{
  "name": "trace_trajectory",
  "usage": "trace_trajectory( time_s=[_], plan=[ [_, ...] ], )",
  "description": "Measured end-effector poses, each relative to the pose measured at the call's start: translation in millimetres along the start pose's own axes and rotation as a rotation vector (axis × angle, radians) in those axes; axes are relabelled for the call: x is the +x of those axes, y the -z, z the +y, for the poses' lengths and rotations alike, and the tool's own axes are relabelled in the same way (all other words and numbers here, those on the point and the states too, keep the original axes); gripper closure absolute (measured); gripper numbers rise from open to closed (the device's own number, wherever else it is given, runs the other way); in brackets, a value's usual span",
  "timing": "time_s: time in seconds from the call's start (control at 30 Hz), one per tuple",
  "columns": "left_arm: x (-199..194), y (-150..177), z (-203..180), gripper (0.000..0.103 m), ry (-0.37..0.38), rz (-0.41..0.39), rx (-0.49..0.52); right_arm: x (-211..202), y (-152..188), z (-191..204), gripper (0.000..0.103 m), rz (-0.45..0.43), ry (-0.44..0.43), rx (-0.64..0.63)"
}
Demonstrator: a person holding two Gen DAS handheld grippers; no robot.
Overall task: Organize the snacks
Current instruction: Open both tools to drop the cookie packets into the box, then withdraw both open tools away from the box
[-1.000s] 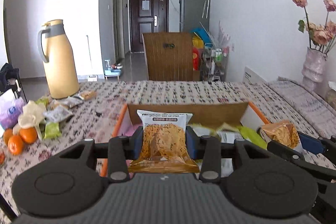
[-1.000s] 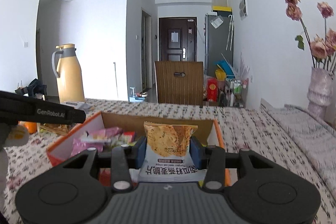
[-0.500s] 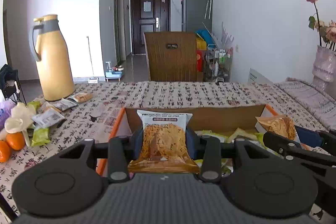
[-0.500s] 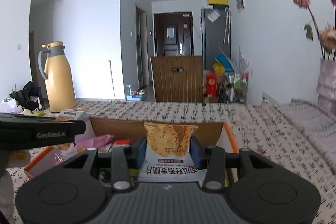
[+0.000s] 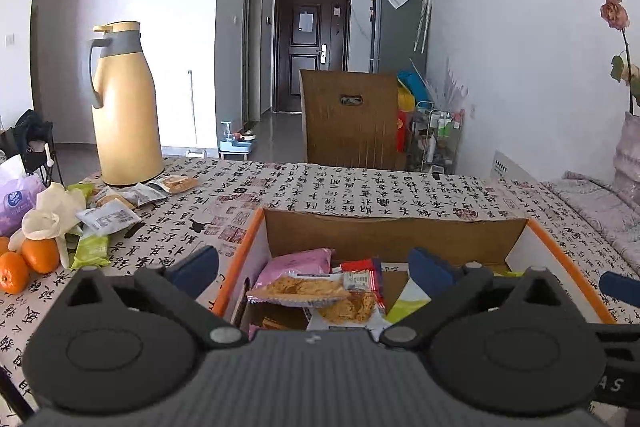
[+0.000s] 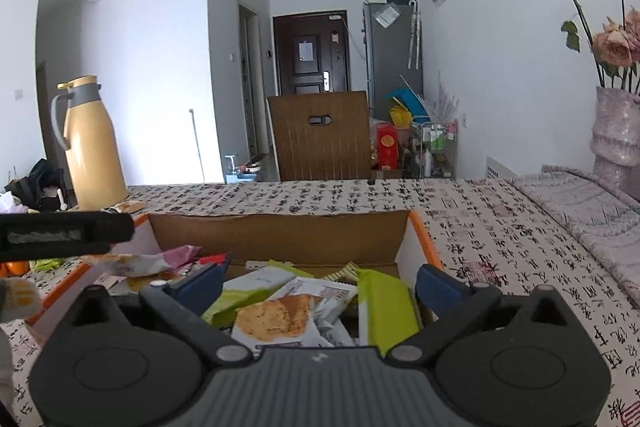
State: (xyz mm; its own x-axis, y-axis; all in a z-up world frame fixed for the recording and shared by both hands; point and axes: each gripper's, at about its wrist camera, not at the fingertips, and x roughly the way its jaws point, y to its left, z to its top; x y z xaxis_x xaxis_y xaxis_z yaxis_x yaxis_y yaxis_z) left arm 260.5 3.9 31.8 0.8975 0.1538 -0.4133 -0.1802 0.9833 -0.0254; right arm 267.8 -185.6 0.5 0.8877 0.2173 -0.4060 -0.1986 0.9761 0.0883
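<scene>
Snack packets lie loose in the cardboard box [image 5: 394, 233], which sits on the patterned tablecloth [image 5: 360, 187] with orange-edged flaps folded outward. Left wrist view: a cracker packet [image 5: 296, 291] lies flat between the spread fingers of the left gripper [image 5: 312, 269], over a pink packet [image 5: 296, 263] and a red-and-white packet [image 5: 362, 277]; no pad touches it. Left jaws have just been opening and now stand wide, nothing clamped. Right wrist view: the right gripper [image 6: 320, 285] likewise has just been opening, jaws wide, empty; below it a second cracker packet [image 6: 276, 319] rests on green packets [image 6: 384, 303] and a white packet [image 6: 328, 297] at the right-hand end of the box. Both grippers hang over the box interior, the left one's arm crossing the left edge of the right view. Judgement: step in hand is the release of one packet from each gripper into the box; both drops look complete. Box content: a mixed heap, roughly pink/red at the left end, green/white at the right, far wall still mostly bare, so room remains. Outside the box: loose packets [image 5: 108, 215] remain on the cloth to the left, near the yellow thermos jug [image 5: 124, 107], beside oranges [image 5: 28, 259] and a purple tissue pack [image 5: 16, 201]. Next move likely calls for lifting both grippers clear of the flaps and reaching left to that pile; the thin, flat packets may need an edge-on pinch.
</scene>
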Motion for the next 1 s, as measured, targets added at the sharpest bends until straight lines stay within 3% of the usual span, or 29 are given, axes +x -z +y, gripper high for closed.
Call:
trace_trajectory(
  time_s=[0.23, 0.53, 1.0],
  plan=[
    [-17, -9, 4, 0.0, 0.001, -0.035, -0.015, -10, -5, -1, 0.0, -0.015, 0.021, 0.001],
    [-64, -10, 10, 0.0, 0.022, -0.079, -0.004, -54, -3, -3, 0.0, -0.021, 0.004, -0.004],
    [-127, 37, 27, 0.0, 0.035, -0.025, 0.026, -123, 33, -1, 0.0, 0.01, -0.037, 0.004]
  ],
)
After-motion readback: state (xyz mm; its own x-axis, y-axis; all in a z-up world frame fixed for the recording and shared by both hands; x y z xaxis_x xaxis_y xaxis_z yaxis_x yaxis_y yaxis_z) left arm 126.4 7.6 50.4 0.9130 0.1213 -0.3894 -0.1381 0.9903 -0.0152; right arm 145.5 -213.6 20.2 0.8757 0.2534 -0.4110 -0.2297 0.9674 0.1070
